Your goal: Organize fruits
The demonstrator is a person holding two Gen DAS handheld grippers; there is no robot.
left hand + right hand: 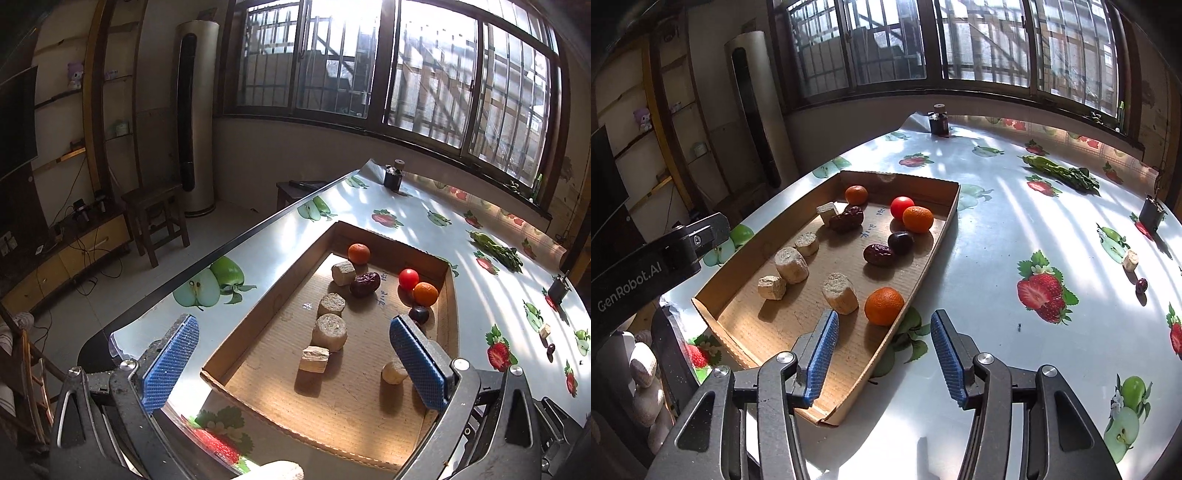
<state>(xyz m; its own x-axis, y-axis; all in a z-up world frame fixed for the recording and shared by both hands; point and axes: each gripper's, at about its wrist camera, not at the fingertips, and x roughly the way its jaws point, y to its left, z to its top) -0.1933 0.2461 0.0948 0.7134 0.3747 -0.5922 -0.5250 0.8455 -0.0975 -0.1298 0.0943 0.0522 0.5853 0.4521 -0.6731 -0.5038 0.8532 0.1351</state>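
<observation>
Both the left gripper [293, 363] and right gripper [881, 356] hang wide and empty at the bottom, fruits gathered mid-frame in the cardboard tray [947, 218], a dark fruit, perhaps a date [1141, 285], loose far right

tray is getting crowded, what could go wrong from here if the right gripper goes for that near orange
1. The orange sits against the tray wall, so one finger of the open right gripper may catch the cardboard edge and shove the tray.
2. A pale chunk lies right beside it; the other finger could knock it.
3. The orange is round and could roll toward the date if nudged.
</observation>
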